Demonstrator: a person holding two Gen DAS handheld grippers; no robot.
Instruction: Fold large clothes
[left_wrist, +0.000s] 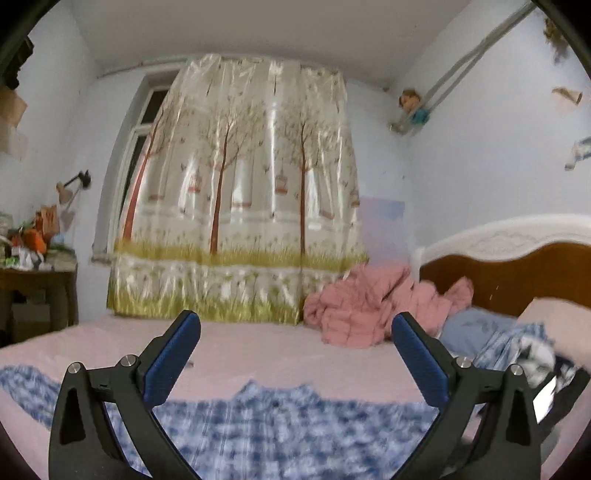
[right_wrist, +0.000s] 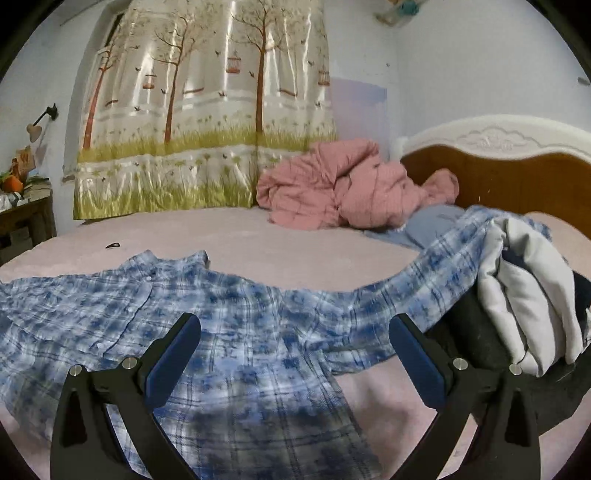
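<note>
A blue and white plaid shirt lies spread flat on the pink bed sheet, collar toward the far side and buttons up. One sleeve stretches right onto a pile of clothes. In the left wrist view the same shirt fills the bottom, blurred, with its collar in the middle. My left gripper hovers open above the collar with nothing between its fingers. My right gripper is open above the shirt's body and right side, holding nothing.
A crumpled pink quilt and a blue pillow lie by the brown and white headboard. A pile of white and dark clothes sits at the right. A tree-print curtain hangs behind the bed, and a cluttered table stands at the left.
</note>
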